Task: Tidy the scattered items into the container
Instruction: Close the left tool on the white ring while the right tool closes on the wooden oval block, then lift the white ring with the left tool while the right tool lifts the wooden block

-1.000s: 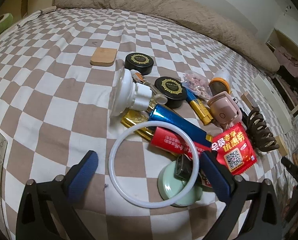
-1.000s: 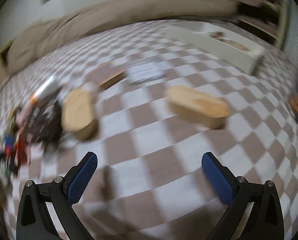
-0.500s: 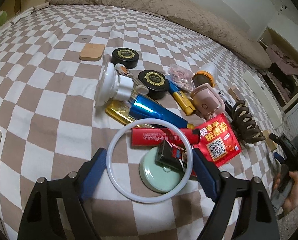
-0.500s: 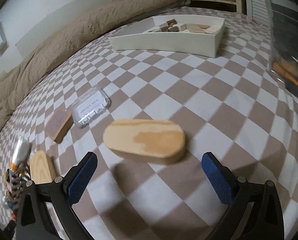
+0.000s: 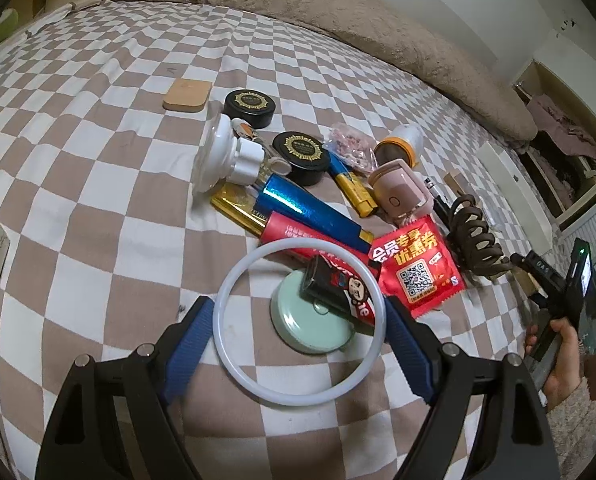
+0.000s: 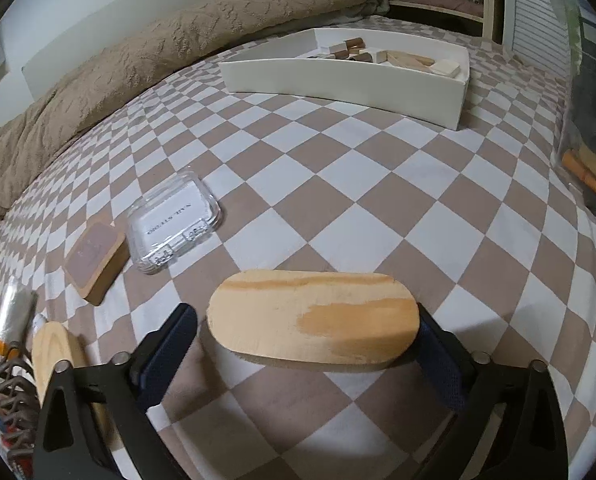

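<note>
A white ring (image 5: 234, 344) lies on the checkered bedspread over a mint green lid (image 5: 318, 332) and a red tube (image 5: 294, 236). My left gripper (image 5: 298, 308) is shut on the ring, one blue pad against each side of it. An oval wooden block (image 6: 314, 316) lies flat between the jaws of my right gripper (image 6: 304, 320), which are closing. The right pad meets the block's end, while a gap remains at the left pad. The white tray (image 6: 346, 80) stands far back with several wooden pieces inside.
A heap beyond the ring holds a blue tube (image 5: 310, 212), a red sachet (image 5: 414, 268), a brown hair claw (image 5: 478, 240), two black tins and a pink device. Left of the block lie a clear case (image 6: 174, 220), a wooden pad (image 6: 94, 260) and another oval block (image 6: 54, 352).
The left jaws narrowed onto the white ring. The right gripper swung toward the oval block and came down over it, so the block now lies between narrower jaws.
</note>
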